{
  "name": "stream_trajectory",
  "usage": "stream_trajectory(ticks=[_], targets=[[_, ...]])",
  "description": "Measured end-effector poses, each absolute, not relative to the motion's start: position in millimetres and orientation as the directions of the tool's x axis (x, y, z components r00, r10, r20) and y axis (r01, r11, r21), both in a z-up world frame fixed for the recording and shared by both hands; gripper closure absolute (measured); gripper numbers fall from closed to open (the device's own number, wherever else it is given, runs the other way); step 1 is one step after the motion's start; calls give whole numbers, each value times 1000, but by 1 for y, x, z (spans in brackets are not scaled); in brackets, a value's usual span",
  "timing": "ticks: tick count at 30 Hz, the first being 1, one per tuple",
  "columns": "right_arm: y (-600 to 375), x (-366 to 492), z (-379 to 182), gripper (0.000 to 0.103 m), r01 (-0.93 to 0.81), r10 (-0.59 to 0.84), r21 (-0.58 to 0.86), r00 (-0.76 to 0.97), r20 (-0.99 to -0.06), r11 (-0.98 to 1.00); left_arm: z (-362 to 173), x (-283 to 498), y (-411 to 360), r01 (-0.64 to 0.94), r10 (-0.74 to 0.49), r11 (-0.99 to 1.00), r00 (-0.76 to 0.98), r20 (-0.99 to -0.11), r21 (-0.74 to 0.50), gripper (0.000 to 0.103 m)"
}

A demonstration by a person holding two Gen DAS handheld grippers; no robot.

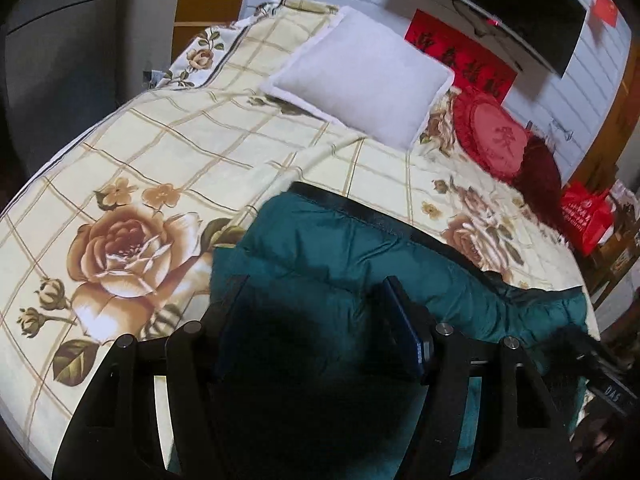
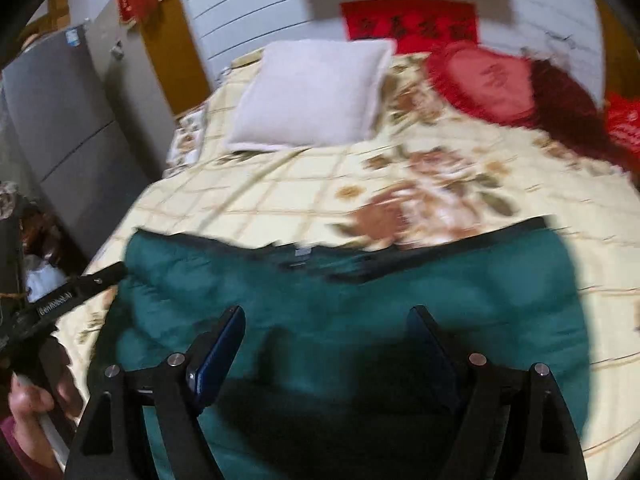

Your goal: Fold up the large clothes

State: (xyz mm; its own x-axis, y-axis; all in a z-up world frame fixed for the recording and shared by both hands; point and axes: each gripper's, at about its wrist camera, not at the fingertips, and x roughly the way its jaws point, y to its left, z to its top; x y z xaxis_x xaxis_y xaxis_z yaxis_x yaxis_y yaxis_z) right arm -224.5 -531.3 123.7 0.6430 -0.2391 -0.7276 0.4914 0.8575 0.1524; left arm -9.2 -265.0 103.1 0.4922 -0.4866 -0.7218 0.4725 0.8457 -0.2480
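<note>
A dark teal padded jacket (image 1: 340, 248) (image 2: 360, 292) lies spread across the near part of the floral quilt (image 1: 160, 140), with a black trim strip (image 1: 360, 208) along its far edge. My left gripper (image 1: 316, 304) hovers over the jacket's left part, jaws apart, with shaded fabric below the gap and no pad pressing on it. In the right wrist view its black fingers (image 2: 80, 284) reach the jacket's left edge. My right gripper (image 2: 326, 320) stands wide open above the jacket's middle, nothing pinched. This view is motion-blurred.
A white pillow (image 1: 360, 76) (image 2: 312, 92) and a red round cushion (image 1: 496, 136) (image 2: 484, 80) lie at the head of the bed. A grey cabinet (image 2: 60, 120) stands left of the bed, a red bag (image 1: 584, 212) to its right. A person's hand (image 2: 28, 400) holds the left tool.
</note>
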Motion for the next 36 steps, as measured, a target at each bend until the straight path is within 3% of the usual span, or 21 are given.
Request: stream_trajectory(ticks=[7, 13, 23, 31, 36], targets=[[-583, -228, 86, 22, 603, -282, 141, 551, -785, 785, 79, 0, -279, 455, -408, 874, 494, -767, -172, 37], [-589, -211, 63, 20, 607, -289, 102, 512, -809, 788, 67, 6, -283, 453, -381, 880, 501, -777, -140, 30], [-570, -254, 106, 21, 599, -290, 156, 578, -763, 785, 63, 9, -284, 451, -378, 881, 495, -782, -140, 27], [-582, -257, 67, 19, 648, -293, 152, 525, -800, 746, 60, 8, -285, 447, -375, 884, 512, -773, -132, 25], [-576, -261, 80, 18, 659, -315, 134, 516, -797, 740, 65, 2, -279, 450, -380, 884, 525, -761, -131, 25]])
